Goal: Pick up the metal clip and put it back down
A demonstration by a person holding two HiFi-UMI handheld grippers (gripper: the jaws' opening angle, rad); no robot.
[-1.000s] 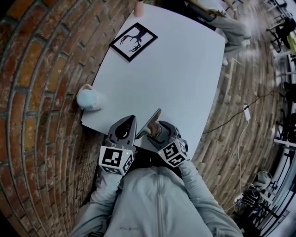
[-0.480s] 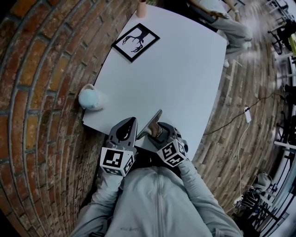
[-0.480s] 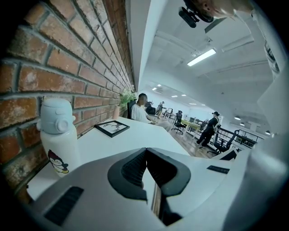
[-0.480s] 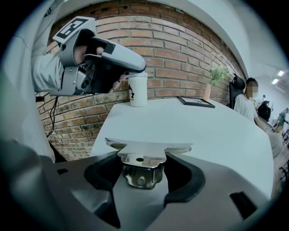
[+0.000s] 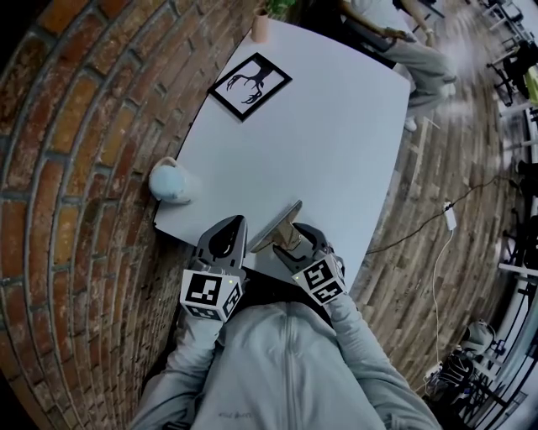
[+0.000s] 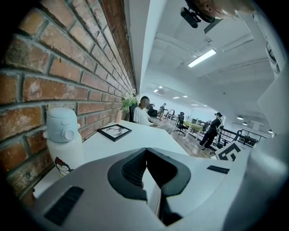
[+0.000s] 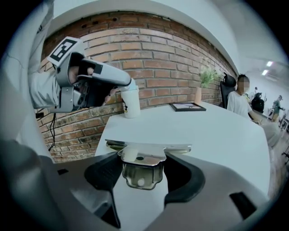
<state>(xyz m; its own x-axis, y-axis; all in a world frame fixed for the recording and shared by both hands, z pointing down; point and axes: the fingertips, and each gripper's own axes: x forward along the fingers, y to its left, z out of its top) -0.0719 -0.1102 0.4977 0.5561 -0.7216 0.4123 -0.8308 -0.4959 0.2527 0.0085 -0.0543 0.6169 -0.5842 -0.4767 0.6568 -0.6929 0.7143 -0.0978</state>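
The metal clip (image 5: 277, 225) is a wide silver bulldog clip at the near edge of the white table (image 5: 336, 126). In the right gripper view the clip (image 7: 142, 153) has its handles between the jaws of my right gripper (image 7: 142, 167). Those jaws have just been closing, and the pads stand close on either side of the handles. I see no press. In the head view my right gripper (image 5: 288, 238) is right behind the clip. My left gripper (image 5: 234, 222) hangs just left of it, shut and empty; its tips (image 6: 145, 151) meet.
A pale blue bottle (image 5: 171, 181) stands at the table's left edge by the brick wall. A black framed picture (image 5: 250, 86) lies at the far left, with a potted plant (image 5: 262, 21) beyond it. A person (image 5: 412, 42) sits at the far end.
The clip and both grippers stay where they were. Only the head camera has shifted a little.
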